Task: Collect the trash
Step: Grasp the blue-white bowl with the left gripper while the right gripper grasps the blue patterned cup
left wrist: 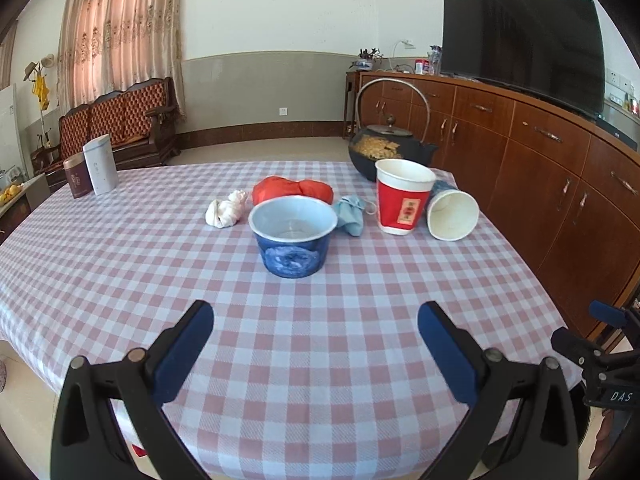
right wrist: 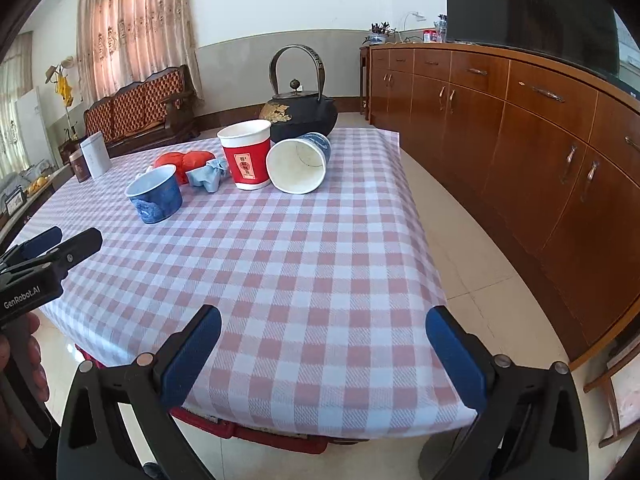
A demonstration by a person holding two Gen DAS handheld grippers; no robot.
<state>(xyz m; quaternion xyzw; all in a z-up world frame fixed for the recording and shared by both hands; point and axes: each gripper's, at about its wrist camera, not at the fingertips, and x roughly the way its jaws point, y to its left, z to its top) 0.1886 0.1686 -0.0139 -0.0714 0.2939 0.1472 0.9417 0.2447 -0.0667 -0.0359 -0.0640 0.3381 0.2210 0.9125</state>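
Both grippers, left (left wrist: 316, 320) and right (right wrist: 324, 324), spread wide, empty, over the near tablecloth (left wrist: 280, 360). Mid-table: blue bowl (left wrist: 294, 236). Behind it: white wad (left wrist: 226, 210), red bag (left wrist: 292, 190), blue cloth (left wrist: 351, 214), upright red cup (left wrist: 402, 202), tipped cup (left wrist: 452, 212). Kettle (left wrist: 384, 148) farthest.

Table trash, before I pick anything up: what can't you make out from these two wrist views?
- White crumpled wad: clear in the left wrist view; in the right wrist view hidden behind the blue bowl.
- Blue bowl's contents: left wrist view shows only a pale interior; too unclear to say empty.
- Tipped cup: its far end is hidden by the red cup.
- Red cup's print: too small to read.
- Left gripper and right gripper: open, holding nothing.
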